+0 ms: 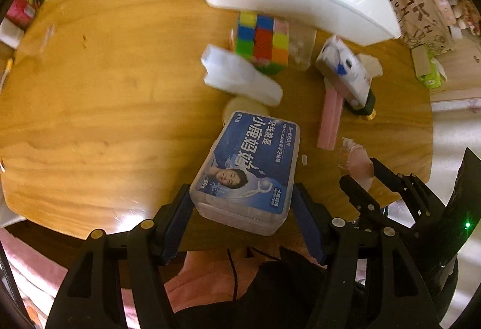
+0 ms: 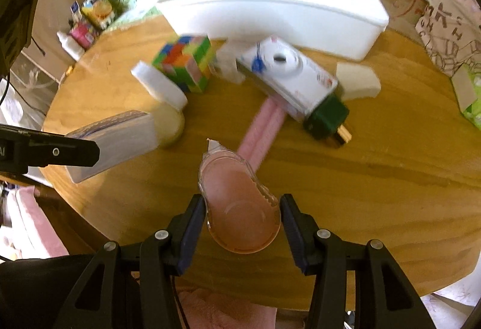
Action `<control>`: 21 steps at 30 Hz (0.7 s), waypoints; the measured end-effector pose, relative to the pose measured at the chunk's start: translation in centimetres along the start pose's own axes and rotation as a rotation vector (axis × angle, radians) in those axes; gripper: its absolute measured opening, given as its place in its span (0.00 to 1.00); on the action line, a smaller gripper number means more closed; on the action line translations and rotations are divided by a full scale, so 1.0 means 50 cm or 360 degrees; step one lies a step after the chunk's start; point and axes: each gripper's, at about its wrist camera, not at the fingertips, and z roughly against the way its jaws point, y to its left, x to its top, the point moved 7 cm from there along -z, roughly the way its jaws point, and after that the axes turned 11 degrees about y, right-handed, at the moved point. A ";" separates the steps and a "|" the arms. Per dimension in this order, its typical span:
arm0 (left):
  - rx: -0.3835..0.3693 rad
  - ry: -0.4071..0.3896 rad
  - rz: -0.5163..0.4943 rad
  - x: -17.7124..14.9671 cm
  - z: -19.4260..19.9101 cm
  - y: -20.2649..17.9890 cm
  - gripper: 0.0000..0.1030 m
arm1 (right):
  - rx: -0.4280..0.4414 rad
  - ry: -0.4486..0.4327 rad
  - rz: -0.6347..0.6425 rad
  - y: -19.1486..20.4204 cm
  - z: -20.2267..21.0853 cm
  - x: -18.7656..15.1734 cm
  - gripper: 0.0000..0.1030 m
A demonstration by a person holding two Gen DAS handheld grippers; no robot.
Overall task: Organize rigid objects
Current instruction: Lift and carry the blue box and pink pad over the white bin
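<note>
Sitting between left fingers (image 1: 306,220): floss box (image 1: 246,175)

The left gripper (image 1: 242,217) clamps a blue floss box (image 1: 246,172) above the wooden table (image 1: 105,118).

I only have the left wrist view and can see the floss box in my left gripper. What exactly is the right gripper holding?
Observer: The right gripper is clamped on a clear pink correction tape dispenser, tip pointing away.
Operator: Is it off the table?
Observer: It appears lifted above the wooden table.
Operator: What is behind the white camera box?
Observer: A cream wedge-shaped block lies right of the camera box, near the white bin.
</note>
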 end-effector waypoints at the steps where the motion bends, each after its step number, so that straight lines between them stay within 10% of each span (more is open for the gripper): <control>1: 0.0004 -0.0028 -0.0012 0.006 0.017 -0.002 0.67 | 0.0003 -0.0029 -0.0005 0.008 0.007 0.008 0.50; 8: 0.0037 -0.0216 -0.0097 -0.025 0.079 0.016 0.67 | -0.0012 -0.0190 0.0009 0.029 0.057 0.058 0.50; 21: -0.0054 -0.0492 -0.0103 0.107 0.193 -0.015 0.67 | -0.0034 -0.0497 0.0031 0.022 0.143 0.219 0.50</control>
